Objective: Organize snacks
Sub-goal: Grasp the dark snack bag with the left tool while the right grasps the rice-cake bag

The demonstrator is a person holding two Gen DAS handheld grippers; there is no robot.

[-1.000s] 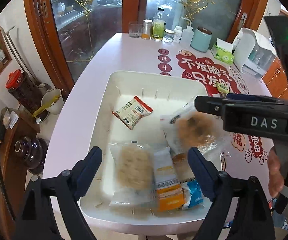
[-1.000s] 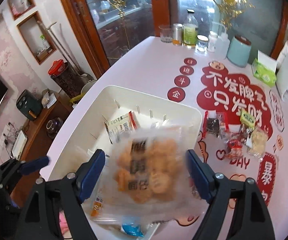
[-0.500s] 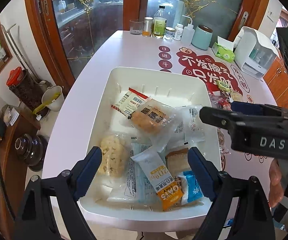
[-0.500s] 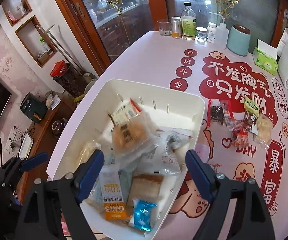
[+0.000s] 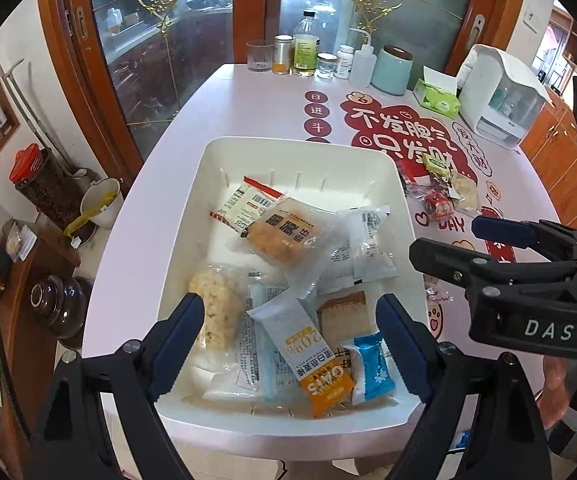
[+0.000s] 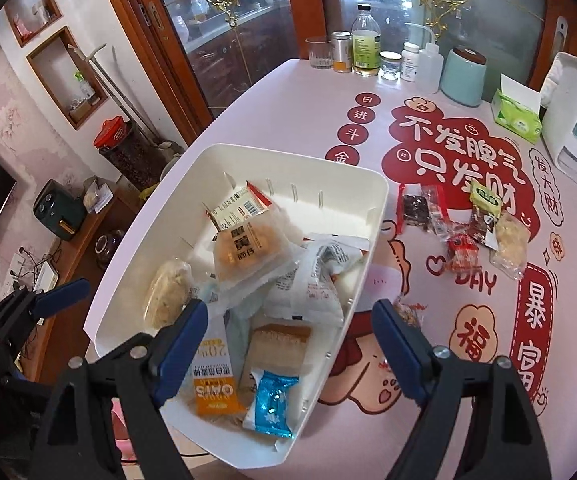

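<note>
Across the pink surface (image 6: 288,92) we see a few light, crinkly snack packets (image 6: 464,224) lying beside the white bin (image 6: 372,220), best pinched at a sealed edge, while both grippers' jaws hang released, empty.

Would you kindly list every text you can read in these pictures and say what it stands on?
"DAS": right gripper, on its body.
"OATS" and "20%": orange-and-white packet in the bin.
"DAY": tablecloth.
"日", "进", "斗": red circles on the tablecloth.
Barcode packet print: too small to read.
</note>
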